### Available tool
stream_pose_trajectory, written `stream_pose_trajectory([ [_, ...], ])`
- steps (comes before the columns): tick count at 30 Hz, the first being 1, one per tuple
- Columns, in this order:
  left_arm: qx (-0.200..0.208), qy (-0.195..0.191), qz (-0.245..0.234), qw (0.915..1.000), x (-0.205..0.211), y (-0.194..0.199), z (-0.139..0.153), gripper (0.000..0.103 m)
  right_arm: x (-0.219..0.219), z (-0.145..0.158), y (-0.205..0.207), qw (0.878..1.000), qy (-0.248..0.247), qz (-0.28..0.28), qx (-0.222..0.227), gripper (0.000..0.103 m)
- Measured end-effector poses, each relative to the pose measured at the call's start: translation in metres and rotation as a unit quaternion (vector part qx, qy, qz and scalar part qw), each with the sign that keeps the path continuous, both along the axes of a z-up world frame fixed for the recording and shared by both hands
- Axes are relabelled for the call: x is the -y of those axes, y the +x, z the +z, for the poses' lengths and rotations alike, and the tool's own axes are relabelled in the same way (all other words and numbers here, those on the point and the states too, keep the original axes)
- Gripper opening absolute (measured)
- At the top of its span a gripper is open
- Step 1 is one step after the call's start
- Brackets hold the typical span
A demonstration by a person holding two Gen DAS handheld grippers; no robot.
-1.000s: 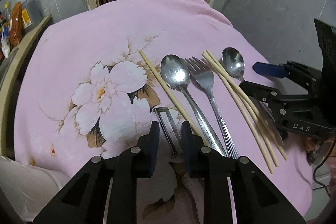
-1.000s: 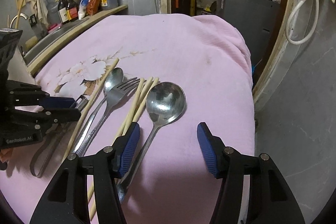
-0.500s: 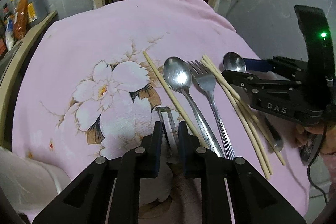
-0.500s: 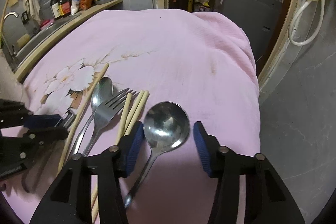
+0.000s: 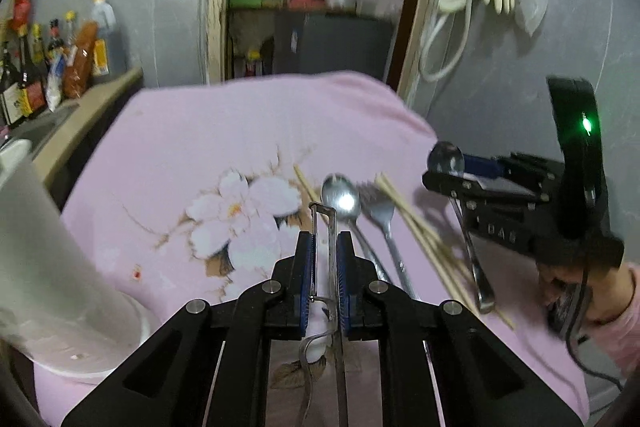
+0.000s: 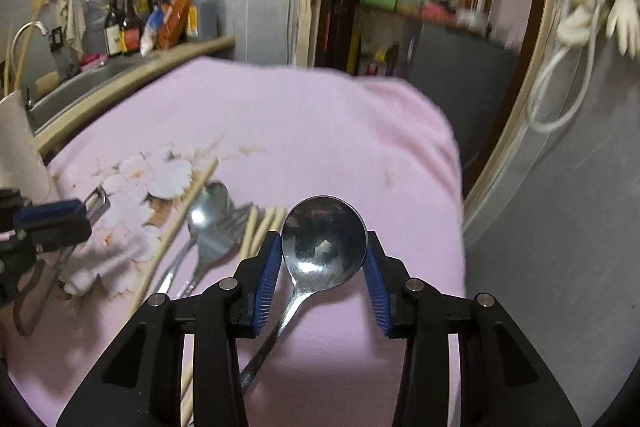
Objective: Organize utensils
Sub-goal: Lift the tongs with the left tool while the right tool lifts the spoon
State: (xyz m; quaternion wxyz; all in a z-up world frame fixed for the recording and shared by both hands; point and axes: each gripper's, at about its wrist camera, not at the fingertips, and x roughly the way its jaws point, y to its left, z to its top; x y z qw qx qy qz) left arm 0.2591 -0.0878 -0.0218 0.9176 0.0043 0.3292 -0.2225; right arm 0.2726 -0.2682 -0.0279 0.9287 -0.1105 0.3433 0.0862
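Two grippers, each pinching one utensil above the cloth
Left gripper clamps the peeler; right gripper nips the spoon by its bowl: stiff, slippery steel, the neck seems safer

Left gripper: two matte black, angular plastic fingers with triangular cut-outs, round silver screw heads at the joints, and ribbed blue pads lining the inner faces. Right gripper: the same black build with silver screws and ribbed blue pads; seen from the left wrist camera, its body carries raised lettering, a tall black housing with a small green light, and a thin black cable trailing down. The hand behind it wears a pale pink sleeve with a snug cuff.
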Motion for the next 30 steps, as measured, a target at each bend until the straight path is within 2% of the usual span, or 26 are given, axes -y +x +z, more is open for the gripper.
stream_pose_trajectory([
  [7,0.059,-0.033,0.022,0.9975,-0.014,-0.017,0.019,0.009,-0.018,0.013,-0.036,0.992,-0.039,0.015,0.119,0.038],
  [12,0.072,-0.043,0.028,0.9960,-0.017,-0.016,0.023,0.009,-0.026,0.017,-0.052,0.983,-0.057,0.016,0.176,0.038],
  [30,0.136,-0.072,0.038,0.9873,-0.030,-0.035,0.041,0.009,-0.030,0.023,-0.082,0.963,-0.072,0.005,0.260,0.038],
])
